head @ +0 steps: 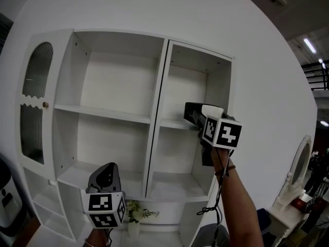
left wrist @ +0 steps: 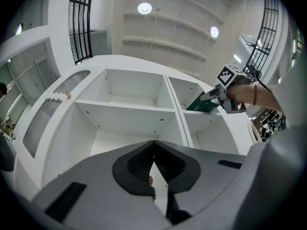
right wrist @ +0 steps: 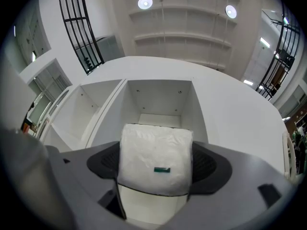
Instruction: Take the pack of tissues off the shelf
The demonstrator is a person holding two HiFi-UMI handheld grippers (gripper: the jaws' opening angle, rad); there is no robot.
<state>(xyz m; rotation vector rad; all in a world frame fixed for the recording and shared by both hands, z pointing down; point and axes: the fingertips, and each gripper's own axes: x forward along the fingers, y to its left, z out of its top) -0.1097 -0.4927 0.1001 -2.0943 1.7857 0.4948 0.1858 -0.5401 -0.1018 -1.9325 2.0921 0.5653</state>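
A white plastic-wrapped pack of tissues (right wrist: 154,147) with a small green label fills the gap between the jaws of my right gripper (right wrist: 156,163), whose pads touch both of its sides. It is at the mouth of the cabinet's narrow right compartment, over the middle shelf (head: 172,123). In the left gripper view the pack (left wrist: 204,104) looks dark green, at the tip of the right gripper (left wrist: 213,96). In the head view the right gripper (head: 191,115) hides the pack. My left gripper (head: 105,171) hangs low in front of the cabinet's left side, its jaws (left wrist: 153,143) shut and empty.
The white cabinet has a wide left bay of bare shelves (head: 103,112) and an arched ribbed-glass door (head: 33,102) at its far left. A small vase of flowers (head: 134,212) stands below the shelves. A vanity mirror (head: 300,161) stands at the right.
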